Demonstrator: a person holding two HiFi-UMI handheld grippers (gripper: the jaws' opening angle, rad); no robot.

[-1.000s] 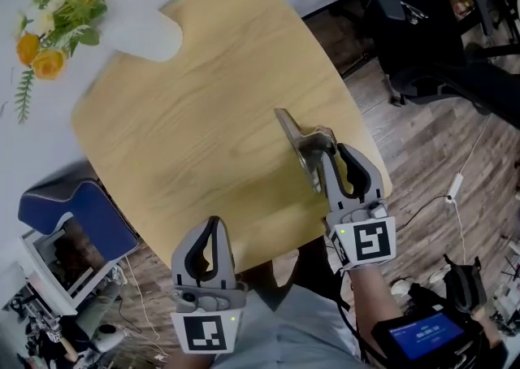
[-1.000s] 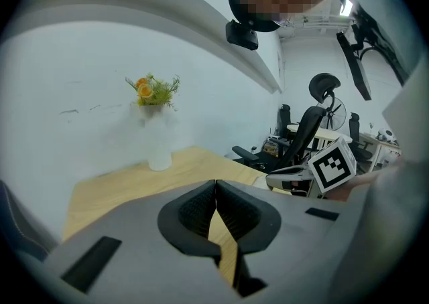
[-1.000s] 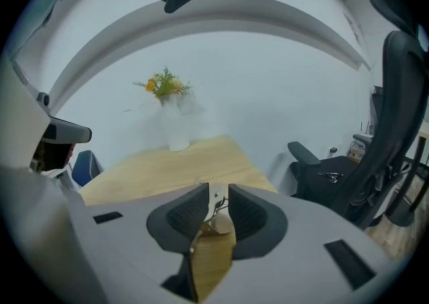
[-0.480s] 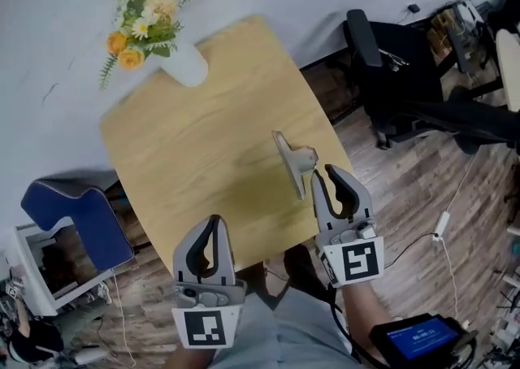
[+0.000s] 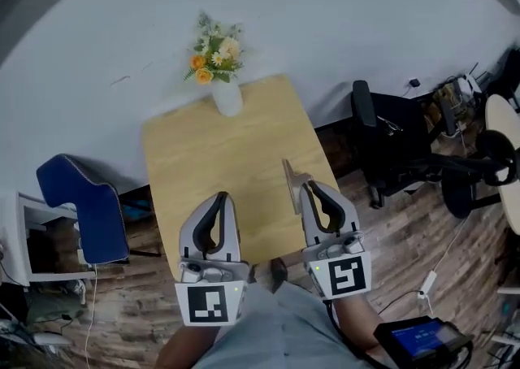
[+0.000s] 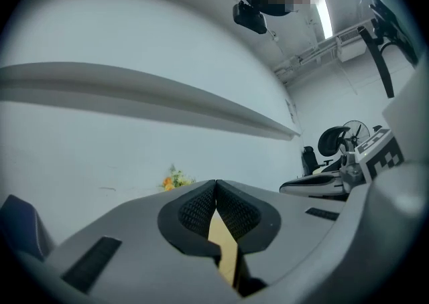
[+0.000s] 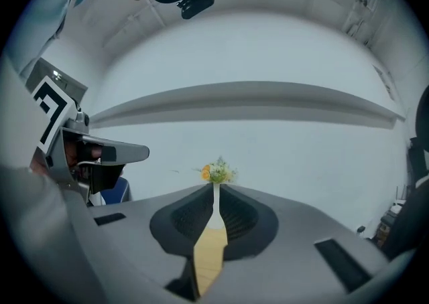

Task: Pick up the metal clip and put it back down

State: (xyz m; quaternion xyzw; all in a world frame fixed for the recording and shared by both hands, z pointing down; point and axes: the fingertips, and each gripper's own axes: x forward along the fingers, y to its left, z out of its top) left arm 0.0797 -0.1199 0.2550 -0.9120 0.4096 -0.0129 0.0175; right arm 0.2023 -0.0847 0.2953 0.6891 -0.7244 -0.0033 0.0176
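Observation:
The metal clip (image 5: 291,184) lies near the right edge of the wooden table (image 5: 211,164), and its near end is hidden behind my right gripper (image 5: 309,187). That gripper is shut with nothing in it; in its own view the right gripper (image 7: 214,189) shows only a thin slit with table wood behind, no clip. My left gripper (image 5: 221,197) hovers over the table's near edge, also shut and empty. In the left gripper view the left gripper (image 6: 216,185) has its pads meeting at the tip. Both grippers are held up, close to my body.
A white vase (image 5: 227,97) of yellow and orange flowers (image 5: 213,54) stands at the table's far edge by the wall. A blue chair (image 5: 81,205) is to the left, a black office chair (image 5: 390,140) to the right. Wooden floor surrounds the table.
The head view has pulled far back and up, so the table looks smaller. Both grippers have come away from the table toward my body. The clip stays on the table.

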